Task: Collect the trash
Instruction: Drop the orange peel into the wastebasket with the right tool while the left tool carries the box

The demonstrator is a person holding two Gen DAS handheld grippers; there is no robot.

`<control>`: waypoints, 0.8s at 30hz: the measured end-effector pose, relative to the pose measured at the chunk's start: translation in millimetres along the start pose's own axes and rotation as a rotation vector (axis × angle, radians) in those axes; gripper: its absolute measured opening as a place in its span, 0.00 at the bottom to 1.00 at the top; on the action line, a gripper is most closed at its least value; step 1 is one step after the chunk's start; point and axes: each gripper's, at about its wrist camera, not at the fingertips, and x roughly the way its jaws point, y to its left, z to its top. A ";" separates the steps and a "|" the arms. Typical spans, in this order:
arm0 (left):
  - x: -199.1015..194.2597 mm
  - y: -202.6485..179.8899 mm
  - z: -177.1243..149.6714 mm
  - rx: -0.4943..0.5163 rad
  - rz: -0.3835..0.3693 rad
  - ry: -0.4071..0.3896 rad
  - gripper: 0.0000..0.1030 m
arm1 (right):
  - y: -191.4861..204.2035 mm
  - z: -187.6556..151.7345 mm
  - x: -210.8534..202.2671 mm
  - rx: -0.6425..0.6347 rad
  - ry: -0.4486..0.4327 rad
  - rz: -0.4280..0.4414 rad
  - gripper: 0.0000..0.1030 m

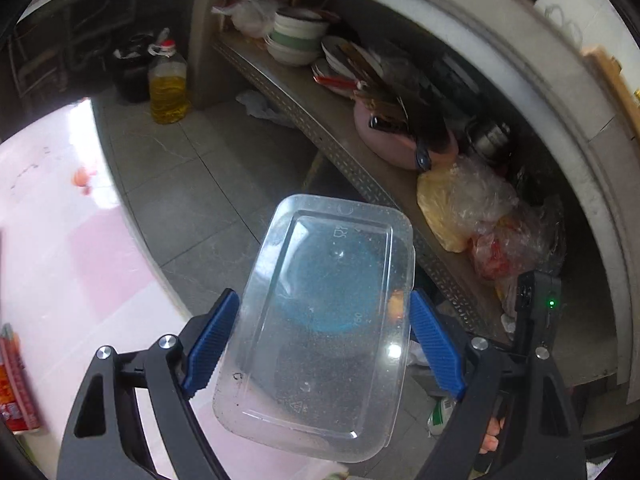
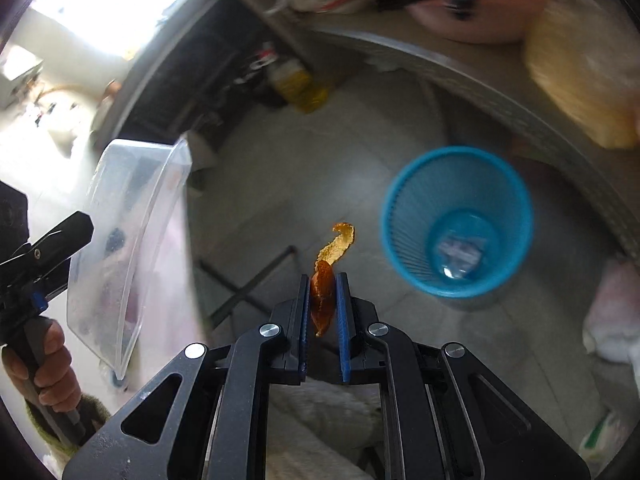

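Right tool [image 2: 323, 292]: jaws nearly together, clamped on a strip of orange peel [image 2: 323, 292] that stands between the blue pads, its curled tip rising past the fingertips. Tool points steeply down over the tiled floor [image 2: 280, 184].

Blue mesh wastebasket [image 2: 400, 216] stands on the floor ahead and to the right of this tool, apart from it. Something pale and crumpled lies at its bottom; cannot identify it. Peel is not yet over the rim.

Left tool [image 1: 324, 320]: jaws stand wide, pads pressing the two long sides of a clear plastic food container [image 1: 320, 320], which is held with its base toward the camera. Seen from the right wrist, the container hangs tilted to the left of the right tool, with a hand [image 2: 48, 364] on the left handle. Through the container's base a blue round shape shows, probably the same basket lying below and ahead of it.

Step in hand, as judged: both items are picked up and being carried to the basket.

Next move calls for:
- bringing the right tool forward and rightward until the peel is above the basket mouth, then parting the jaws;
- centring the container over the mouth, since it looks wide against the opening and may need to go in end-first.

Frames are motion-blurred; edges uncertain.
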 end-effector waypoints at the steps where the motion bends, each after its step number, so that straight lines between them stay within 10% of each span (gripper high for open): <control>1: 11.3 -4.9 2.9 0.001 0.001 0.019 0.81 | -10.3 1.1 1.5 0.026 -0.001 -0.018 0.10; 8: 94.7 -35.2 25.7 -0.004 0.021 0.130 0.82 | -56.0 30.2 15.5 0.118 -0.027 -0.060 0.11; 14: 142.9 -37.8 48.3 -0.060 0.058 0.104 0.88 | -80.3 60.3 49.4 0.125 -0.068 -0.162 0.46; 24: 121.8 -32.0 31.7 -0.051 -0.045 0.061 0.88 | -94.9 35.2 43.7 0.125 -0.059 -0.163 0.46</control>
